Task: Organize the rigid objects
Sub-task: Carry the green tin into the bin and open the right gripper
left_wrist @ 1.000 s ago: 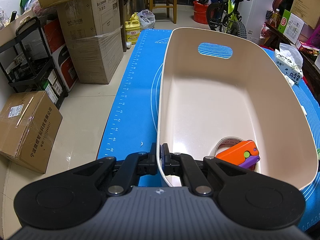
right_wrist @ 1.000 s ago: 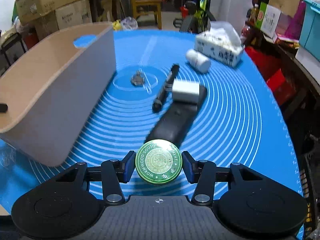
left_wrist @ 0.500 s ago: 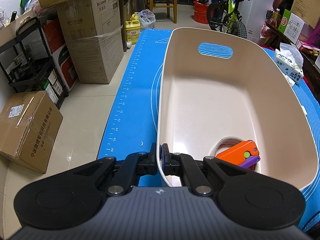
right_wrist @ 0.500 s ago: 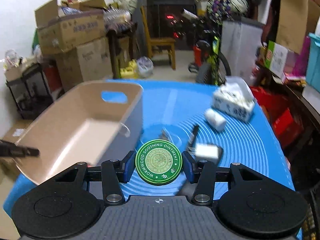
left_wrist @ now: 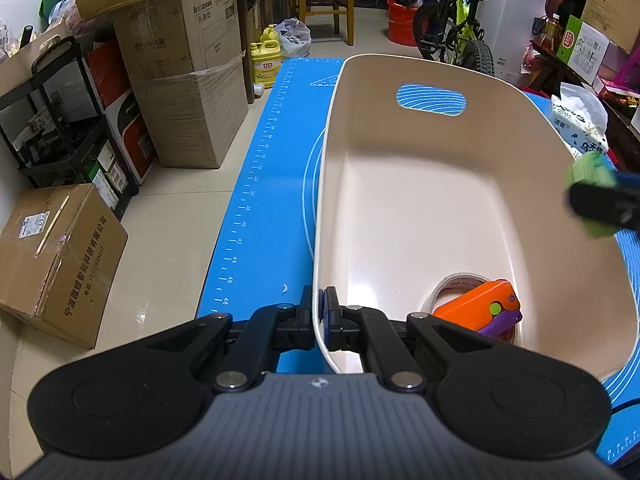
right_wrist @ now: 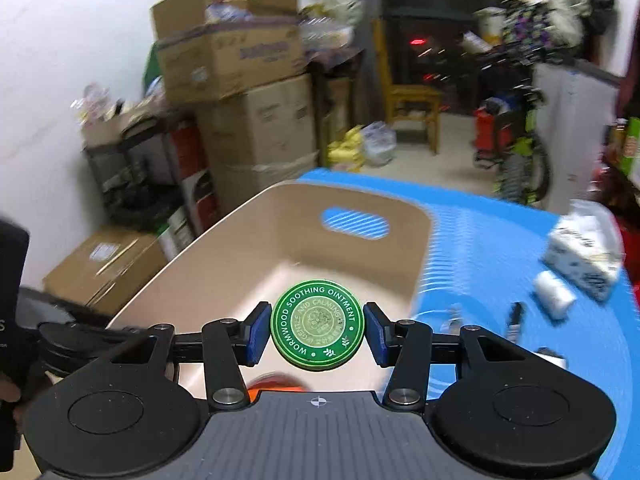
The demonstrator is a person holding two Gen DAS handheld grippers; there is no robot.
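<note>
My left gripper is shut on the near rim of the beige plastic bin, which stands on the blue mat. Inside the bin lie a tape roll and an orange and purple toy. My right gripper is shut on a round green ointment tin and holds it above the bin. It shows blurred at the right edge of the left wrist view, over the bin's right rim.
On the mat right of the bin lie a tissue pack, a white bottle and a black pen. Cardboard boxes and a black shelf stand on the floor to the left.
My right gripper has lifted the green tin off the mat and carried it left, over the bin. My left gripper has stayed shut on the bin's rim.
</note>
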